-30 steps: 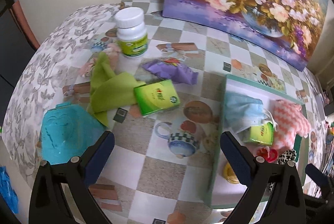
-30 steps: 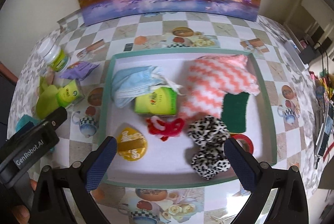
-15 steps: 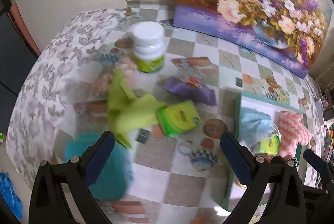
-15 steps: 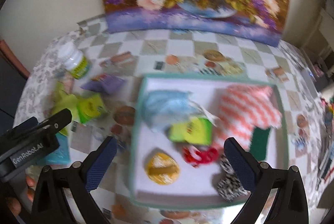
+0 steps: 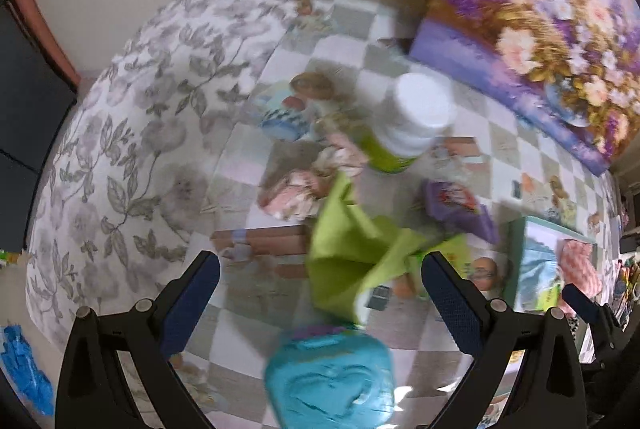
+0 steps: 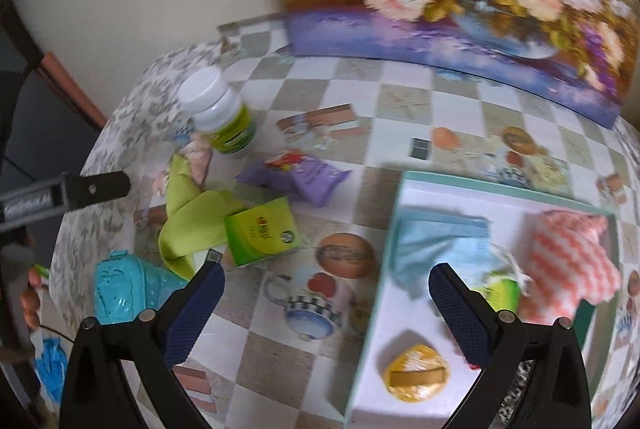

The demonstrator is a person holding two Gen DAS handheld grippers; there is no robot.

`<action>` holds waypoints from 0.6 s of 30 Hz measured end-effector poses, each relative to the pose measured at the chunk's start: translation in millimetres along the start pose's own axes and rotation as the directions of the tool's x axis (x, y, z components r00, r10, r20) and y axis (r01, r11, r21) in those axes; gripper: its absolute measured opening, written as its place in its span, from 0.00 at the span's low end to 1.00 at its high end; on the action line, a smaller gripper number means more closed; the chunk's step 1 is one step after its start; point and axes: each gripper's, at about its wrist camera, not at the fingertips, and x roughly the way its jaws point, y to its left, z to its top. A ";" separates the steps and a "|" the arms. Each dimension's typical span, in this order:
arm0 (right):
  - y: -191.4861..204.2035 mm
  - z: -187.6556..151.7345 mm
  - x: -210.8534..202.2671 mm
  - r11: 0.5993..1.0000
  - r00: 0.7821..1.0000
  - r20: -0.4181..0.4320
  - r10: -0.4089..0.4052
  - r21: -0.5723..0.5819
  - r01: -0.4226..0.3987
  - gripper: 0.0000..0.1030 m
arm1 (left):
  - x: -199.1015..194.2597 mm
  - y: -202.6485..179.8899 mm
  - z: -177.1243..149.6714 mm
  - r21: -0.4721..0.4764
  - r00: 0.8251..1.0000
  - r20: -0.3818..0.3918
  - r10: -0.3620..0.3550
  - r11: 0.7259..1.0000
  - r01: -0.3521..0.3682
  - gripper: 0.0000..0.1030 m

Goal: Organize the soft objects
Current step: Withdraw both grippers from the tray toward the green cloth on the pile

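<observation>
Your left tongs (image 5: 320, 293) are spread, empty, over the green cloth (image 5: 352, 257) lying dead ahead on the worktop (image 5: 256, 313), long axis running away. Right tongs (image 6: 326, 299) spread, farther off.

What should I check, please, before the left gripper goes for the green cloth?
1. Left gripper open and holding nothing: ok.
2. Green cloth between the fingers' line of approach: ok.
3. Cloth free of other things: not ok; the green box touches or overlaps its edge, and the bottle stands near its far tip.
4. Teal case out of the path: not ok; it sits just below the cloth.
5. Room in the tray: ok; bare floor near the front.
6. Right gripper open: ok.
</observation>
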 end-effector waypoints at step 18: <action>28.7 11.7 74.6 0.998 0.991 -0.128 0.025 -0.061 -0.033 1.00 | 68.6 3.1 18.8 0.017 0.972 -0.217 -0.090 0.995 0.096 0.98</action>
